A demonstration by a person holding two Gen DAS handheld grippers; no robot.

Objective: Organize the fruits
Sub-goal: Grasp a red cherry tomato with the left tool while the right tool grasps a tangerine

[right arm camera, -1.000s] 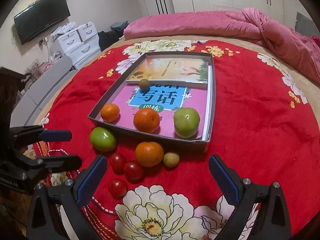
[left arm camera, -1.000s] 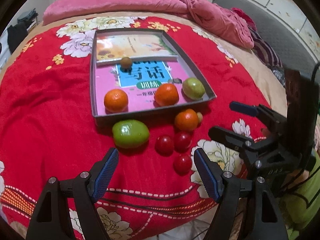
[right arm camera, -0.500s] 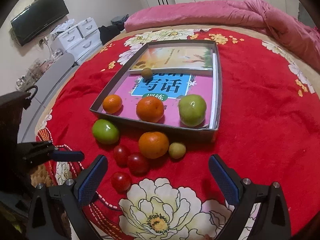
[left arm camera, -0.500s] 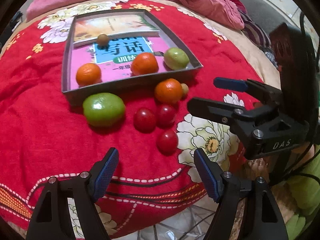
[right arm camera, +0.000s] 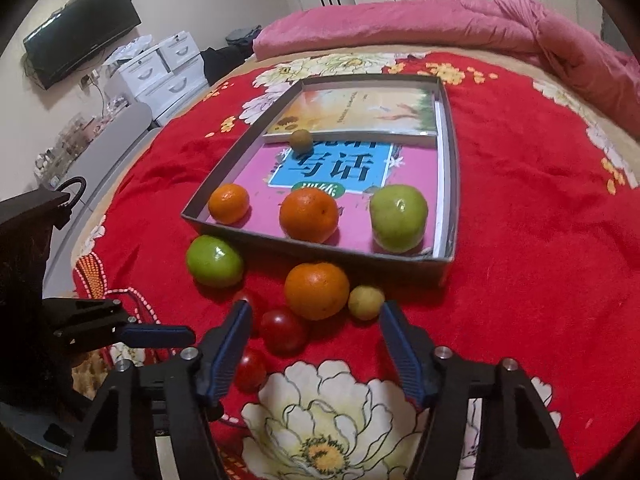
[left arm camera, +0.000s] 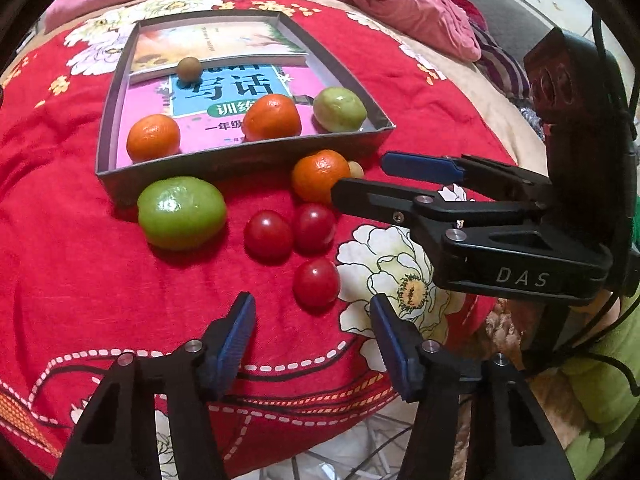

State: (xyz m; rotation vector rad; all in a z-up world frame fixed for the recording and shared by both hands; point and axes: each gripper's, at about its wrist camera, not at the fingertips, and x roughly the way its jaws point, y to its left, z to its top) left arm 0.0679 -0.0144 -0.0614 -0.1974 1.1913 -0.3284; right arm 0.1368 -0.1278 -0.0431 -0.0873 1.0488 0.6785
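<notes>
Now both tools, left tool point(left arm camera: 312, 336) and right tool point(right arm camera: 314, 344), have just been closing, half-spread, gripping nothing.

**Words you can read**

The black right tongs point(left arm camera: 356, 178) have the white letters "DAS" on their side, seen from the left wrist camera.

The pink book point(right arm camera: 340, 184) in the grey box point(right arm camera: 448, 128) has a blue patch with big dark Chinese letters "写话". Under it, a green label reads "训练", partly hidden by an orange point(right arm camera: 309, 215).

The other book point(right arm camera: 360, 110) has small print, too tiny to read.
</notes>
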